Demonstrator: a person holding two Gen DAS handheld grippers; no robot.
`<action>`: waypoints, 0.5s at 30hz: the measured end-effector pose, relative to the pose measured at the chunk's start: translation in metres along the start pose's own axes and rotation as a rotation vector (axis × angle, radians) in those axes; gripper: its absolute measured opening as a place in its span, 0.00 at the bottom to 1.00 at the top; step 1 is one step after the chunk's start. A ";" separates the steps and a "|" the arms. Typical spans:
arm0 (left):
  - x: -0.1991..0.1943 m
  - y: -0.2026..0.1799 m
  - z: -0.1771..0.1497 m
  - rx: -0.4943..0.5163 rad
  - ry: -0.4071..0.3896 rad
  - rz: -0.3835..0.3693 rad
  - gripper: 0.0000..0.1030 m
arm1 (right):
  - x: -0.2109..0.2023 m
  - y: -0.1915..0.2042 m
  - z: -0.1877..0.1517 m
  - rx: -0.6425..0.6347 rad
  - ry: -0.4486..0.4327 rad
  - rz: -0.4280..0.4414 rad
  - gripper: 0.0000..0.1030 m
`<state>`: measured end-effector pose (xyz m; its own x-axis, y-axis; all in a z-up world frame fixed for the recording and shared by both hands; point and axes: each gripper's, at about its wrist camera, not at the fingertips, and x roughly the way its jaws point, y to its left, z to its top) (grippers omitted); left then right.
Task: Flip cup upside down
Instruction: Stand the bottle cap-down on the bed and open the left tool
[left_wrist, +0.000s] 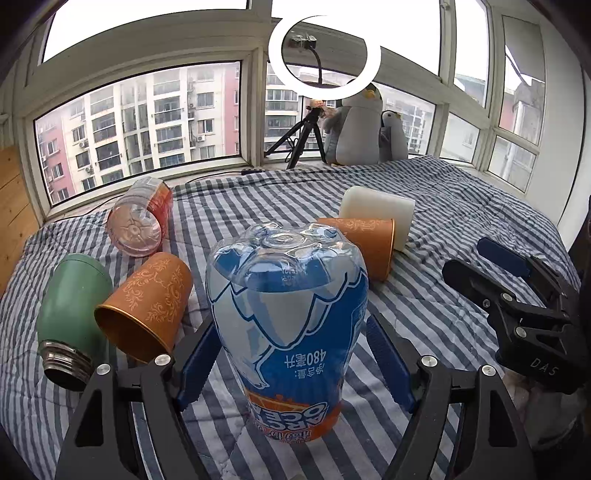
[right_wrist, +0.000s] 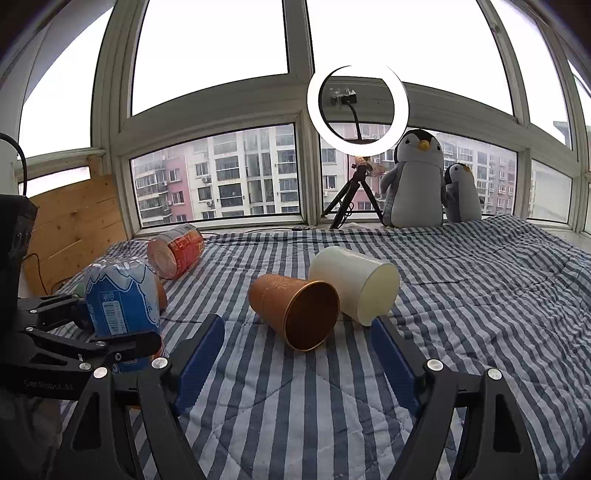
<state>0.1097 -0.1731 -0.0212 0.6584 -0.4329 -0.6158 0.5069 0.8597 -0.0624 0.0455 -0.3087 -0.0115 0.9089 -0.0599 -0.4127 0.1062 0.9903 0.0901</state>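
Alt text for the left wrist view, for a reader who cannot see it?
An upside-down blue plastic cup stands on a striped bedspread between the open left gripper fingers, which do not visibly touch it. Beside it lie a green flask, two orange cups and a white cup.

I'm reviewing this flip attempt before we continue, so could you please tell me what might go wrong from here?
1. The blue bottle cup stands inverted on the soft striped quilt, so it may topple on release.
2. The left claw fingers flank it; whether they touch is unclear. Opening unevenly could nudge it.
3. The orange cup and green flask lie close, leaving little room.
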 end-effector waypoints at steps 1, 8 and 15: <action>-0.001 -0.001 -0.001 0.006 0.002 -0.001 0.80 | 0.000 0.001 0.000 -0.002 0.000 -0.002 0.76; -0.016 -0.002 -0.007 0.013 -0.030 0.006 0.85 | -0.006 0.003 -0.002 0.001 -0.009 -0.002 0.76; -0.044 0.005 -0.023 -0.002 -0.101 0.058 0.86 | -0.023 0.015 -0.006 -0.028 -0.050 -0.026 0.76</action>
<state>0.0704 -0.1433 -0.0123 0.7396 -0.4070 -0.5360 0.4650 0.8848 -0.0303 0.0236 -0.2915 -0.0063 0.9250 -0.0909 -0.3690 0.1190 0.9914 0.0542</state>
